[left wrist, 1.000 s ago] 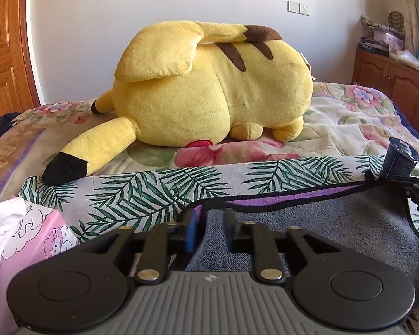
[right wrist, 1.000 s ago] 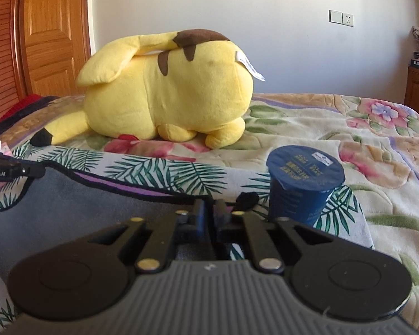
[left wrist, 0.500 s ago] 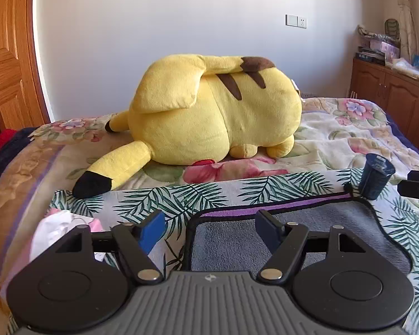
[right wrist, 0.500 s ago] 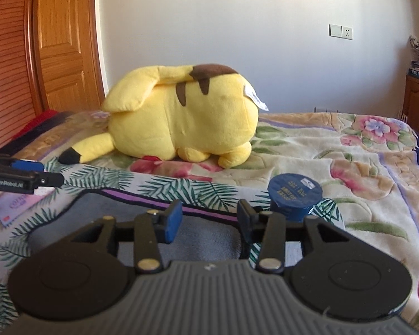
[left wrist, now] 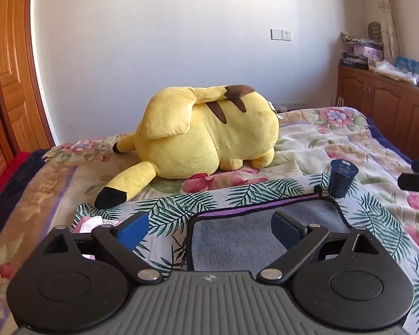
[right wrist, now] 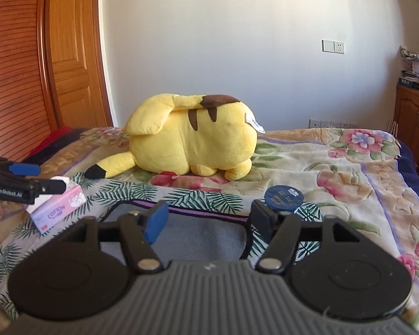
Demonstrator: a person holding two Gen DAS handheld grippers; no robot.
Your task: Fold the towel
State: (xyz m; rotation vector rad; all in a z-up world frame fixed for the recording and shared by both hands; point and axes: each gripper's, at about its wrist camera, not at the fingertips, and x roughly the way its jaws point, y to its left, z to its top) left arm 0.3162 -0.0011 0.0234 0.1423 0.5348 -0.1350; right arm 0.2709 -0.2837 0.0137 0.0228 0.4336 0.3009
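Left wrist view shows the left gripper (left wrist: 208, 227) and right gripper (right wrist: 209, 220) spread wide, empty, above the grey towel (left wrist: 237, 240): next fold wants both pinching matching corners evenly.

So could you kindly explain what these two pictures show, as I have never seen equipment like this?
There is no robot here: a person holds a two-finger claw in each hand, and a camera on each looks forward along its fingers. One picture is from the left claw, the other from the right claw; both stand open and hold nothing. Below them, on a palm-leaf cloth over a flowered bedspread, lies the grey towel to be folded. Beside it stand a dark blue cup and a pink tissue pack. Behind lies a big yellow plush toy.
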